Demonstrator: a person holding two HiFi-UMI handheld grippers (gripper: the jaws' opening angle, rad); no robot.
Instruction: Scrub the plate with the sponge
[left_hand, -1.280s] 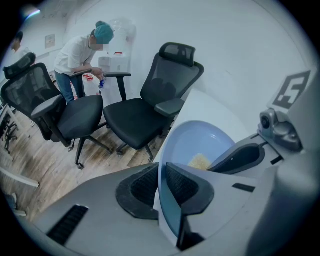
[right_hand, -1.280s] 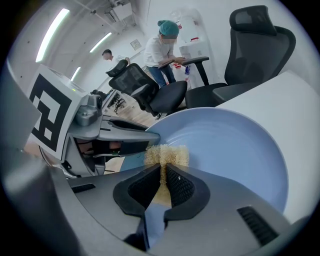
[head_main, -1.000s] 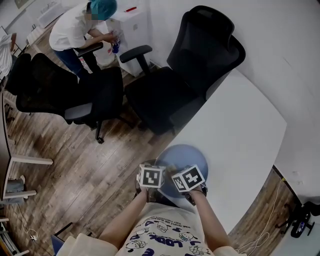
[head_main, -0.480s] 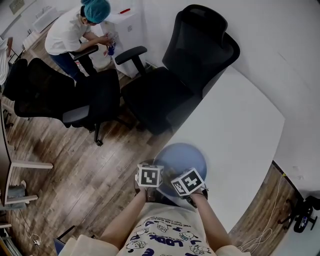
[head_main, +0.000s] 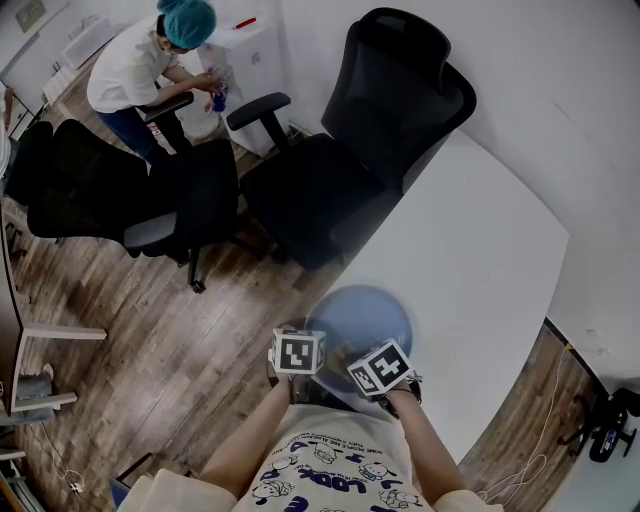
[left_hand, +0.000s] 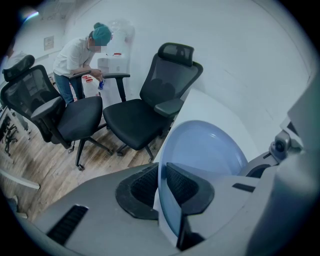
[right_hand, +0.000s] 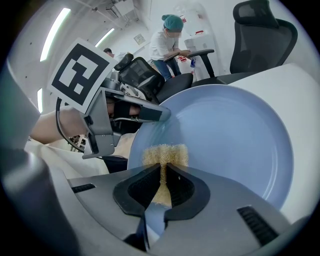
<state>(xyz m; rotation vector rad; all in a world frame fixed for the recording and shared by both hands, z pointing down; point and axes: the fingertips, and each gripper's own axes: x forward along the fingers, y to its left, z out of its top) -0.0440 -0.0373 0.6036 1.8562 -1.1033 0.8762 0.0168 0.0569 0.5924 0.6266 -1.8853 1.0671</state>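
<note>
Yellow sponge (right_hand: 165, 152) slightly lower on plate (right_hand: 230, 130)

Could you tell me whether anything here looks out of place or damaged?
Nothing looks spilled or damaged. The left gripper clamps the plate by its rim at the table edge, and the right gripper holds the sponge against it.

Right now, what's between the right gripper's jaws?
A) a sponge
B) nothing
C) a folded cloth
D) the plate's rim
A: in the right gripper view, the right gripper has its jaws closed on the yellow sponge, which lies against the blue plate.
</note>
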